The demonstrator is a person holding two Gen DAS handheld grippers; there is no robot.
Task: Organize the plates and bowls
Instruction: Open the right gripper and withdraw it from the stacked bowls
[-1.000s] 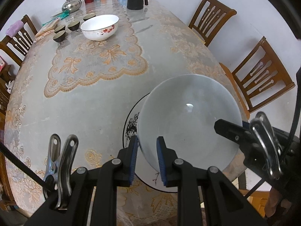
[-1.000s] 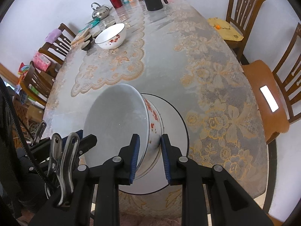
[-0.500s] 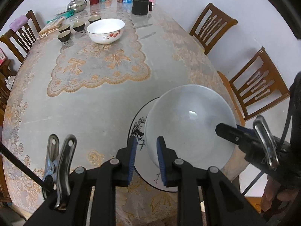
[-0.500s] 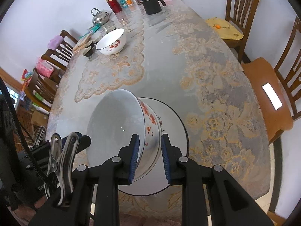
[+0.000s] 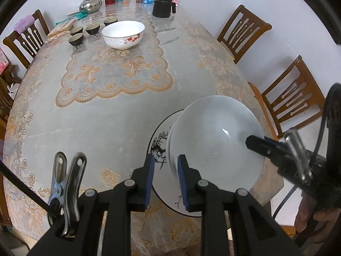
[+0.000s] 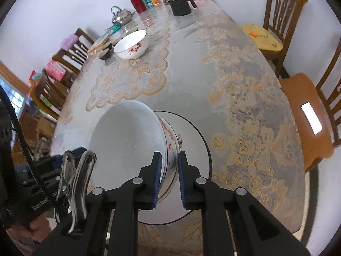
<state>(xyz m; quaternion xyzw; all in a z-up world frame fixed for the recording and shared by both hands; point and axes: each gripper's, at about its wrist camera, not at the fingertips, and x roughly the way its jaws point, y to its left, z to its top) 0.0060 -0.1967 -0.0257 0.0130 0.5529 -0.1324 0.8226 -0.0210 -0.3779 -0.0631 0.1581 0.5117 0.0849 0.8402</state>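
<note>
Near bowl [image 5: 217, 140] clamped at opposite rims by left tool [image 5: 165, 177] and right tool [image 6: 168, 177], over plate [image 6: 191, 132] (contact unclear). Second bowl [image 5: 123, 34] left far across surface [image 5: 106, 123], not yet gathered.

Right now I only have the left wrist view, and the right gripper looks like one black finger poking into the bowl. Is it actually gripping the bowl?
Observer: Yes. In the right wrist view the right gripper is shut on the bowl, with one pad inside the rim and one on the outer wall.
Operator: Is the outside of the bowl plain?
Observer: No. The outer wall has red flowers on the side that faces the plate.
Operator: Is anything on the seats of the chairs along that side?
Observer: The far chair has a yellow cushion with a small orange thing on it.
</note>
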